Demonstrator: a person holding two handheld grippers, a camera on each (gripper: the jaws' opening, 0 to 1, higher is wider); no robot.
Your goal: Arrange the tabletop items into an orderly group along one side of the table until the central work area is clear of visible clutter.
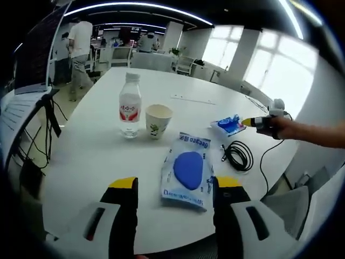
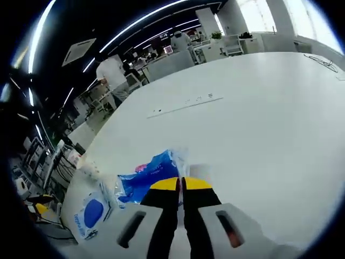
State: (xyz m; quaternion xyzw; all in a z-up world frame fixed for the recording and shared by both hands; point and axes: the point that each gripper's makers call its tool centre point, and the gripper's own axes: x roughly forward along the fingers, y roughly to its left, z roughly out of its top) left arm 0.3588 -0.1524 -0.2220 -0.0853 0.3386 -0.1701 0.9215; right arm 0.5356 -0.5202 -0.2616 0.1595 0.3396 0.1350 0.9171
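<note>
The small blue packet (image 2: 148, 181) is pinched at its near edge by the pressed-together right tongs (image 2: 180, 184), while the left tongs (image 1: 175, 186) are held spread near the large blue pouch (image 1: 187, 170).

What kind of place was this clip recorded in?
Most likely an open-plan office or lab. A large white table holds a water bottle and a paper cup, long ceiling light strips run overhead, and people stand among desks in the background.
</note>
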